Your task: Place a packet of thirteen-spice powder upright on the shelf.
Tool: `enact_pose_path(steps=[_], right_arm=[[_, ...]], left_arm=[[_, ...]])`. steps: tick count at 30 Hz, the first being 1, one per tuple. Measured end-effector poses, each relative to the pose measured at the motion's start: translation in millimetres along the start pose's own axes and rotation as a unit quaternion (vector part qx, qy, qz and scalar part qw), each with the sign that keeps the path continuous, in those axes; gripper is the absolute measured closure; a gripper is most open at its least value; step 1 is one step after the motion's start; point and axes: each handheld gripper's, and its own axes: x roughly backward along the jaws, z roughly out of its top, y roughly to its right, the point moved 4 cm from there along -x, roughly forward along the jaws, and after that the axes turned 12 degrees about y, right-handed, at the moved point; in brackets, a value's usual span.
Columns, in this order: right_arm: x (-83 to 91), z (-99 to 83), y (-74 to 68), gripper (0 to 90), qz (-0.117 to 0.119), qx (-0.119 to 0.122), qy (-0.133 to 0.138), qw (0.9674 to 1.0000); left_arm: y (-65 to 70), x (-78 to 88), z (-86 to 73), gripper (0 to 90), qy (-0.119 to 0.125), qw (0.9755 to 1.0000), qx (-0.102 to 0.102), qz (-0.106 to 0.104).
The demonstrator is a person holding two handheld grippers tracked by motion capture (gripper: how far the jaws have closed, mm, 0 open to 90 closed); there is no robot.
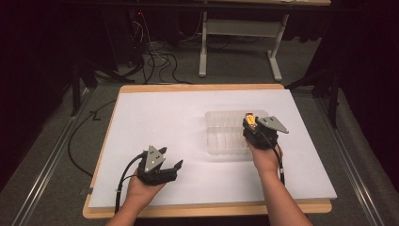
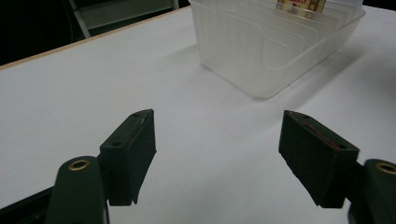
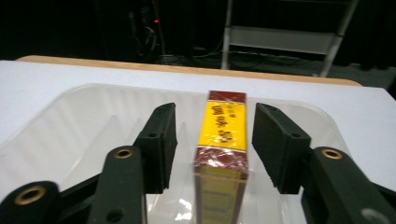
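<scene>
In the high view we see a wooden counter (image 1: 207, 87) covered by a white sheet (image 1: 164, 117), with a clear plastic tray (image 1: 221, 134) lying right of centre in the frame. The left gripper (image 1: 170, 157) sits in the lower left part of the frame, held in the person's left hand (image 1: 141, 186) just above the sheet and well apart from the tray. In the left gripper view we observe its jaws spread wide with only bare white sheet (image 2: 93, 93) between them; the ribbed tray (image 2: 271, 51) occupies the upper right of that frame.

The right gripper (image 1: 250, 121) appears at the right edge of the tray in the high view, held by the right hand (image 1: 266, 157), its grey plate (image 1: 273, 124) pointing to the right. A yellow and dark red box (image 1: 251, 118) shows at its tip. In the right gripper view we see the box (image 3: 224, 149) standing on edge in the centre of the frame, inside the tray (image 3: 84, 126), between the two jaws. The jaws are parted and a narrow gap is visible on each side of the box, so neither pad touches it. Beyond the counter, in the upper part of the frame, we note a dark floor with cables (image 1: 155, 59) and a pale table frame (image 1: 240, 42).
</scene>
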Motion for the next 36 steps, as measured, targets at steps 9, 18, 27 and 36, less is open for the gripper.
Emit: enact_pose_path(steps=[9, 18, 27, 36], right_arm=[[29.3, 8.9, 1.1, 38.4, 0.073, 0.003, -0.002, 0.9973], [71.5, 0.9, 24.6, 31.9, 0.128, -0.006, 0.003, 0.9917], [117.2, -32.7, 67.1, 31.4, 0.114, -0.016, 0.025, 0.9931], [115.9, -42.9, 62.5, 32.3, 0.123, 0.014, 0.007, 0.9923]], left_arm=[[-1.2, -0.4, 0.0, 27.4, 0.0, 1.0, 0.001, 0.001], [-7.9, -0.4, -1.2, 27.3, 0.0, 0.9998, 0.016, 0.008], [-7.3, -1.8, -4.1, 27.3, -0.004, 0.9997, 0.023, 0.007], [4.1, -11.4, -8.8, 27.0, -0.019, 0.9998, 0.007, -0.004]])
